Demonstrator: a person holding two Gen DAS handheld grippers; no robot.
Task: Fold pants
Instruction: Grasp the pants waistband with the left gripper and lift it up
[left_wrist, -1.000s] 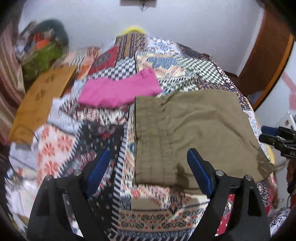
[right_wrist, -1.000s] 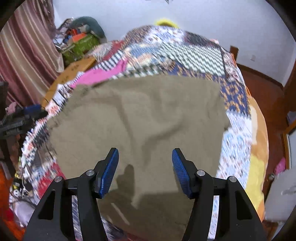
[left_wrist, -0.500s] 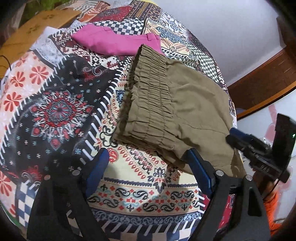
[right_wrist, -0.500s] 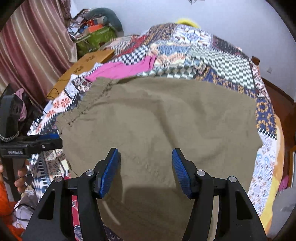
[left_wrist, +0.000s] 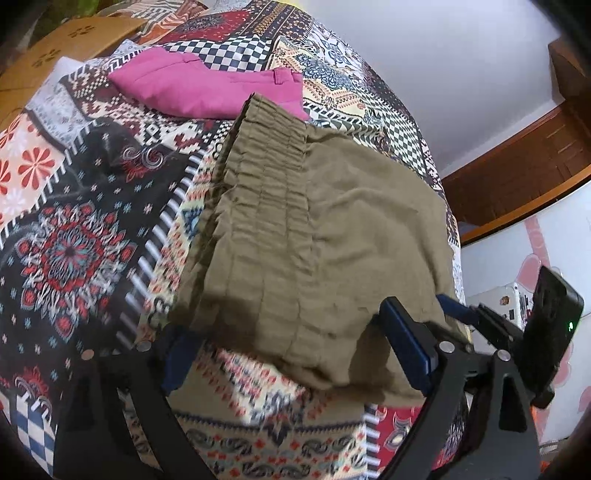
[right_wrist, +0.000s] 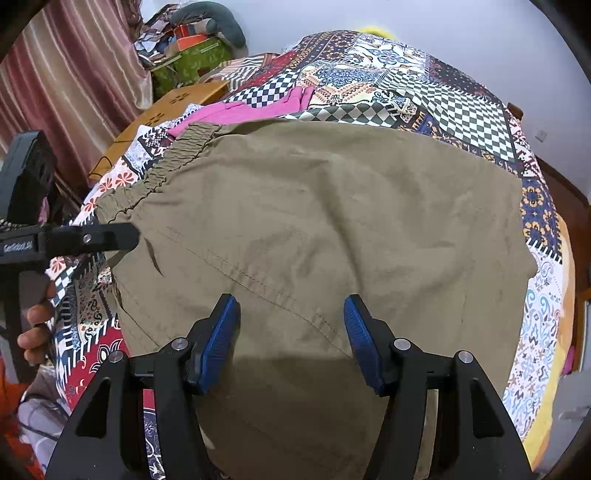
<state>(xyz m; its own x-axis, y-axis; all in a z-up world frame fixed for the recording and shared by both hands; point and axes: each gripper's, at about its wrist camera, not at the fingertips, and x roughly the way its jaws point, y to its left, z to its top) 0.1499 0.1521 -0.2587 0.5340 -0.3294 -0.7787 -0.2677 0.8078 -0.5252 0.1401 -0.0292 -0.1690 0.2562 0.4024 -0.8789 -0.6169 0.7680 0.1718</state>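
Observation:
Olive-brown pants (left_wrist: 314, 236) lie folded flat on the patchwork bedspread, elastic waistband (left_wrist: 258, 177) toward the left. In the right wrist view they (right_wrist: 314, 229) fill the middle. My left gripper (left_wrist: 291, 350) is open, its jaws straddling the near waistband corner, the left finger partly under the cloth edge. It also shows in the right wrist view (right_wrist: 92, 238) at the waistband end. My right gripper (right_wrist: 291, 343) is open and low over the pants' near edge. It also shows in the left wrist view (left_wrist: 480, 317), at the pants' right edge.
Folded pink pants (left_wrist: 207, 88) lie beyond the waistband. The patchwork bedspread (left_wrist: 74, 240) covers the bed. A tan board (right_wrist: 162, 114) and a pile of bags (right_wrist: 192, 48) sit at the far left by a striped curtain (right_wrist: 66, 85). A wooden door frame (left_wrist: 517, 177) stands to the right.
My left gripper has dropped and pushed forward to the waistband corner, which now lies between its jaws. My right gripper has moved closer to the pants' near edge.

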